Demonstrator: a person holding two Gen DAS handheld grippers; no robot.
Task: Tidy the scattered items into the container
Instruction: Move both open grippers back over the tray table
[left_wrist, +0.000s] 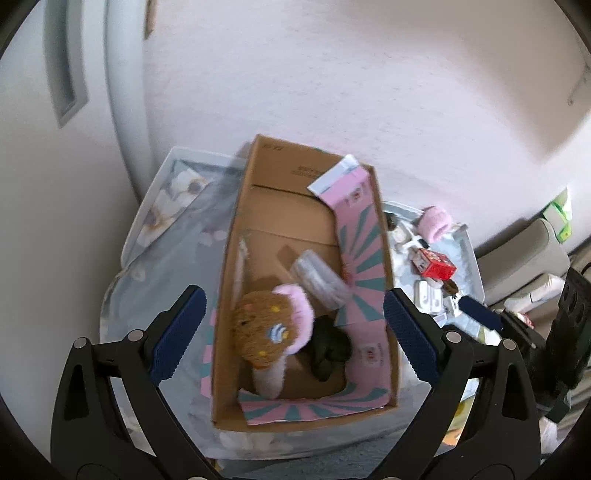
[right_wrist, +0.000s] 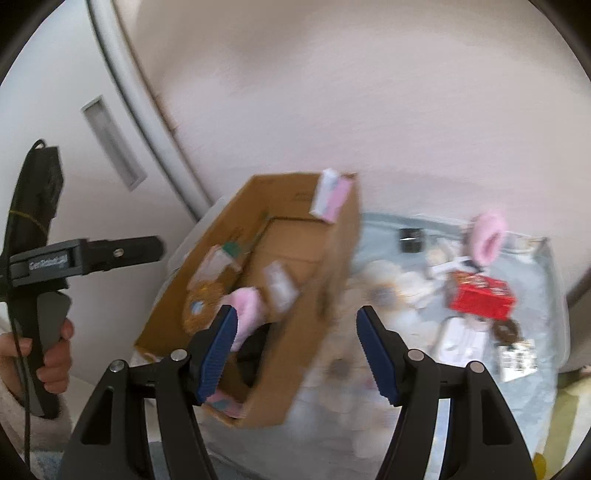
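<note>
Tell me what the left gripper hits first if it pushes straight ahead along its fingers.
Most likely the plush mushroom toy lying inside the cardboard box: it sits between the open left gripper fingers in the left wrist view. Depth is unclear, so the box's near rim could come first.

Open cardboard box holding brown-and-pink plush, red carton and small items lying outside, right

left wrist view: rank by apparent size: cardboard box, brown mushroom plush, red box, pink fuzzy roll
1. cardboard box
2. brown mushroom plush
3. red box and pink fuzzy roll: look alike, not ranked.
The plush sits nearer the camera, which may inflate it.
</note>
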